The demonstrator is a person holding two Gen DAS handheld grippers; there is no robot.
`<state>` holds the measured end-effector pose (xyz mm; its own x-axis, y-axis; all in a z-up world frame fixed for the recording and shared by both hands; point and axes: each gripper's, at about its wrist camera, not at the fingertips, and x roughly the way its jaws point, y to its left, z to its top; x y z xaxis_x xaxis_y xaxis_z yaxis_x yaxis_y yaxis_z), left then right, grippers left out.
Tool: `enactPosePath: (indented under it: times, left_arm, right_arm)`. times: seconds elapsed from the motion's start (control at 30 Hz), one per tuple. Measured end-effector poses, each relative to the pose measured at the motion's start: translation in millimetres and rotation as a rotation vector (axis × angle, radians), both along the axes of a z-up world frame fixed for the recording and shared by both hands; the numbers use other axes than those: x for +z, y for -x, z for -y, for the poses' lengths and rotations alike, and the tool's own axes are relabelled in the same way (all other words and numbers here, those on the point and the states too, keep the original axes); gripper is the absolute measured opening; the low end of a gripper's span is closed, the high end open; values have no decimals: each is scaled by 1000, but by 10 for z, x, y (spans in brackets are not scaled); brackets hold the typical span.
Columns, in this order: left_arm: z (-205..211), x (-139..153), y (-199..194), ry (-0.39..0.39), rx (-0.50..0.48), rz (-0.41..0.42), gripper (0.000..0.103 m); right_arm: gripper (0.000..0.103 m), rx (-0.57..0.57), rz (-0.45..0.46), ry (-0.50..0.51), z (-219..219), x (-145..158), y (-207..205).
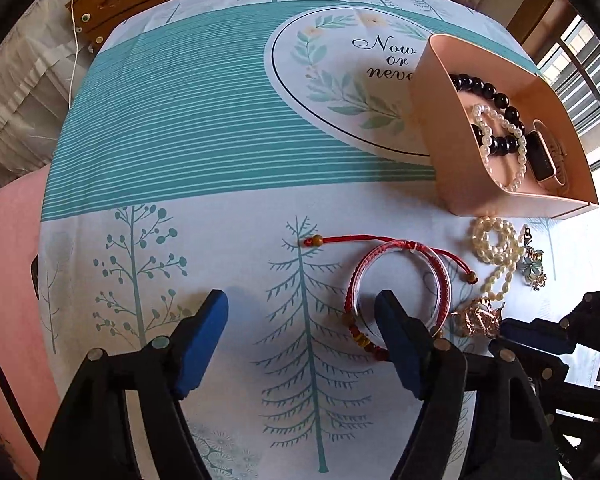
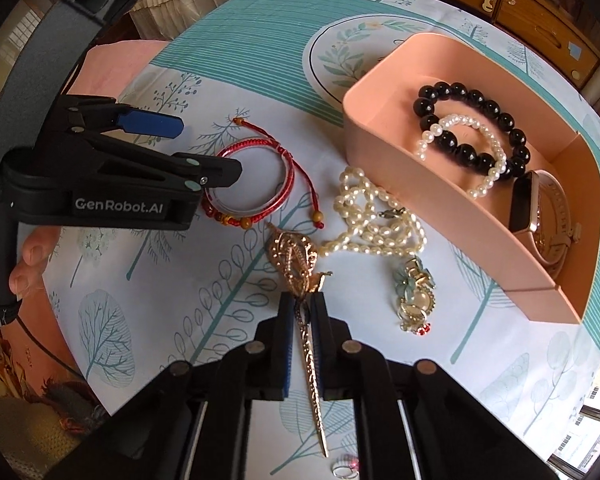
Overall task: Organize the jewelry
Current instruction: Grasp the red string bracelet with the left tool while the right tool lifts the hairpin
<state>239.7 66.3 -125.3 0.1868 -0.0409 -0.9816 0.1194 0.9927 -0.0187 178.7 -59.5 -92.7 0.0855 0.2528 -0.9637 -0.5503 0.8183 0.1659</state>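
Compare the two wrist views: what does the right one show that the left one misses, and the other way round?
Only the right wrist view shows the right gripper shut on the gold hairpin, plus a small ring near the bottom edge. Only the left shows the "Now or never" lettering and a white cable. Both show the open left gripper at the red bracelet, the pearl necklace, and the pink tray holding the black bead bracelet and watch.

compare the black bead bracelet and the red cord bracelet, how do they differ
The black bead bracelet lies inside the pink tray; the red cord bracelet lies on the tablecloth. The black one is all large glossy beads; the red one is thin cord with few small beads. Both lie flat.
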Motion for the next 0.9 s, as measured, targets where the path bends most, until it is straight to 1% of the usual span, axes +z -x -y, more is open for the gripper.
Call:
enactPosePath:
  times: [0.03, 0.1, 0.13, 0.17, 0.2, 0.23, 0.27, 0.3, 0.37, 0.43, 0.57, 0.6, 0.73, 0.9]
  left_arm:
    - [12, 1, -18, 0, -2, -1, 73]
    - [47, 20, -53, 0, -11, -4, 69]
    - [69, 28, -69, -1, -21, -5, 62]
    - [96, 42, -78, -4, -33, -7, 53]
    - [159, 60, -90, -6, -46, -12, 47]
    - [194, 73, -91, -8, -56, -17, 36]
    - [234, 85, -86, -10, -64, -23, 28]
    - [281, 83, -101, -13, -72, -28, 25]
    - [329, 90, -115, -12, -79, -33, 14]
    - [339, 119, -124, -2, -74, -36, 9]
    - [353, 134, -146, 8, -49, -25, 8]
    - [357, 131, -98, 16, -41, -23, 8]
    - [219, 125, -8, 47, 6, -27, 7]
    - [84, 226, 88, 62, 25, -11, 7]
  right_arm:
    - [8, 1, 2, -2, 10, 6, 6]
    - [8, -4, 0, -12, 44, 18, 21]
    - [8, -6, 0, -15, 63, 28, 31]
    - [8, -10, 1, -20, 76, 33, 36]
    - [8, -14, 0, -26, 91, 42, 37]
    - [8, -18, 1, -32, 105, 54, 40]
    - [8, -22, 4, -36, 119, 67, 44]
    - [8, -25, 6, -41, 132, 81, 48]
    - [8, -29, 10, -55, 184, 117, 43]
    - [8, -34, 17, -68, 234, 150, 53]
    - [8, -47, 25, -88, 326, 199, 66]
    - [8, -50, 27, -93, 348, 210, 72]
    - [8, -62, 37, -112, 412, 250, 113]
    - [8, -74, 67, -128, 453, 405, 181]
